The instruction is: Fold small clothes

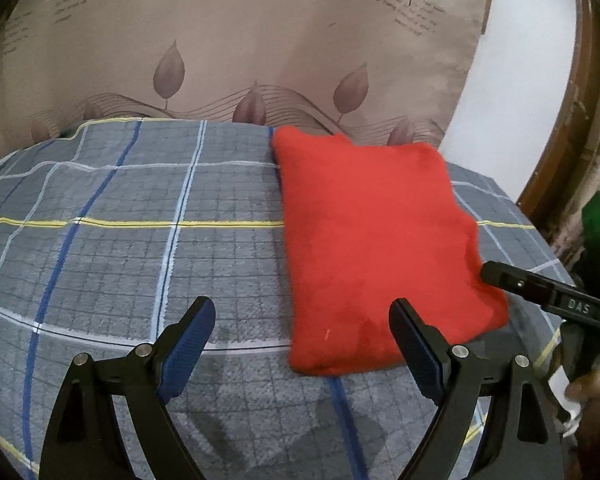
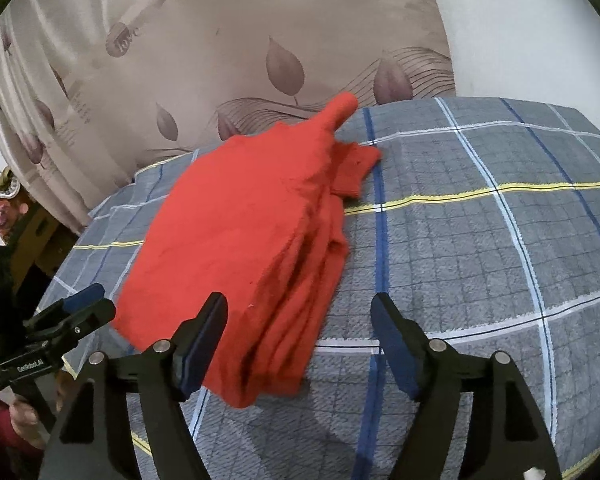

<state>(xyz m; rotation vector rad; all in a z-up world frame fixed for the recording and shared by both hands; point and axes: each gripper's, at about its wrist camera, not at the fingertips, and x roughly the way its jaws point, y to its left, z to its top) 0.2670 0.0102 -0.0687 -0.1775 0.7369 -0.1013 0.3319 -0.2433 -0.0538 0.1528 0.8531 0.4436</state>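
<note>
Garment (image 1: 372,240), red and fleecy, lies folded in layers; left tool (image 1: 302,344) and right tool (image 2: 298,344) gape wide.

Even indoor light, soft shadows; fisheye bending, dark vignetted corners, slight blur.

Left gripper (image 1: 302,330) and right gripper (image 2: 298,326) — jaws wide apart.

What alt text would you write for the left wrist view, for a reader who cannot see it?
A folded red garment lies flat on a grey plaid blanket. The open left gripper hovers at its near edge, holding nothing. The right gripper reaches in from the right, its tip at the garment's right edge, before a beige leaf-print curtain.
</note>
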